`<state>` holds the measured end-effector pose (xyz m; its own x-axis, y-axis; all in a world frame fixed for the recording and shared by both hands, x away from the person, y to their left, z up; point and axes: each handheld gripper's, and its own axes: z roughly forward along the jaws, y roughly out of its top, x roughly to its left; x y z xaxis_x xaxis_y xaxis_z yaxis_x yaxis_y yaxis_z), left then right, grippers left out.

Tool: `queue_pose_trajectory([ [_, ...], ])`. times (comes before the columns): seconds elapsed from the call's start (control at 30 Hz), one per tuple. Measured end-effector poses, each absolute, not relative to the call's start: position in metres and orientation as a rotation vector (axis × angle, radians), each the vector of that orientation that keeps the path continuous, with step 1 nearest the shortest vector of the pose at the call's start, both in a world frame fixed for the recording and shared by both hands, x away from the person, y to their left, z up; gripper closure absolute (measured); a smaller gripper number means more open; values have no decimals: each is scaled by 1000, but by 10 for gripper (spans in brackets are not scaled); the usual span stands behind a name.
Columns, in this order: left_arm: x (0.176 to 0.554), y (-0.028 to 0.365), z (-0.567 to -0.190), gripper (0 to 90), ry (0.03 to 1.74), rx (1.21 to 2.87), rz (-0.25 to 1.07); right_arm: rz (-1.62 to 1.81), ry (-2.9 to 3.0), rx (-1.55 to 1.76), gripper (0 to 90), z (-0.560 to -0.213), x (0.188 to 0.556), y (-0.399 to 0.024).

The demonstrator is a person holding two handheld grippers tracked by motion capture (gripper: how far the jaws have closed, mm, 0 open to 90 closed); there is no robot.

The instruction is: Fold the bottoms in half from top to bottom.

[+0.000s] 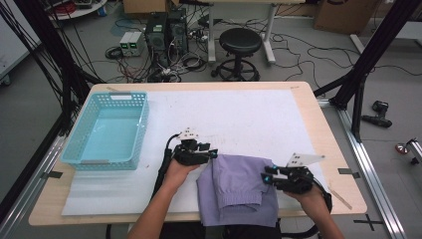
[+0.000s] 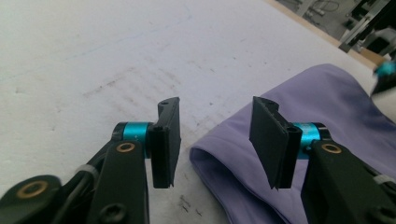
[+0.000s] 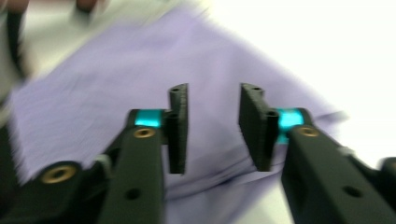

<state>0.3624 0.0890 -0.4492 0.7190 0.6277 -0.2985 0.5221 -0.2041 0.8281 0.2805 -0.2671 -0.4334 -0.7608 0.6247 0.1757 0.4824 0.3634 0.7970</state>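
A folded purple cloth (image 1: pixel 239 189) lies at the front middle of the white-covered table, hanging a little over the near edge. My left gripper (image 1: pixel 211 153) sits at the cloth's upper left corner. In the left gripper view its jaws (image 2: pixel 215 105) stand apart, and the cloth's folded edge (image 2: pixel 327 107) lies on the table below and to the right of the gap. My right gripper (image 1: pixel 267 177) is at the cloth's right edge. The right gripper view is blurred; its jaws (image 3: pixel 215 88) are apart above the cloth (image 3: pixel 116 84), with nothing pinched between the pads.
A light blue plastic basket (image 1: pixel 119 94) stands empty at the table's left. The white mat (image 1: pixel 239 114) stretches bare behind the cloth. Past the far edge are a black stool (image 1: pixel 240 42) and floor cables.
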Motion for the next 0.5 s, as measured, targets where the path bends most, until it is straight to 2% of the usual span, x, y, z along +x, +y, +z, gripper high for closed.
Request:
queue_pose_trajectory([
  [0.17, 366, 79, -457, 495, 914, 1949, 100, 1236, 2275, 1220, 514, -426, 302, -282],
  [0.33, 368, 78, -461, 486, 920, 1979, 77, 1160, 2341, 1272, 469, -437, 321, -271],
  [0.37, 368, 78, -461, 512, 920, 1979, 77, 1138, 2362, 1268, 469, -440, 323, -269],
  [0.43, 369, 80, -461, 668, 935, 2000, 86, 1071, 2389, 1285, 479, -446, 327, -263],
  [0.47, 368, 80, -461, 774, 934, 2004, 84, 1054, 2404, 1300, 511, -450, 329, -261],
  [0.5, 368, 79, -461, 828, 935, 1999, 68, 1064, 2387, 1293, 546, -452, 329, -262],
])
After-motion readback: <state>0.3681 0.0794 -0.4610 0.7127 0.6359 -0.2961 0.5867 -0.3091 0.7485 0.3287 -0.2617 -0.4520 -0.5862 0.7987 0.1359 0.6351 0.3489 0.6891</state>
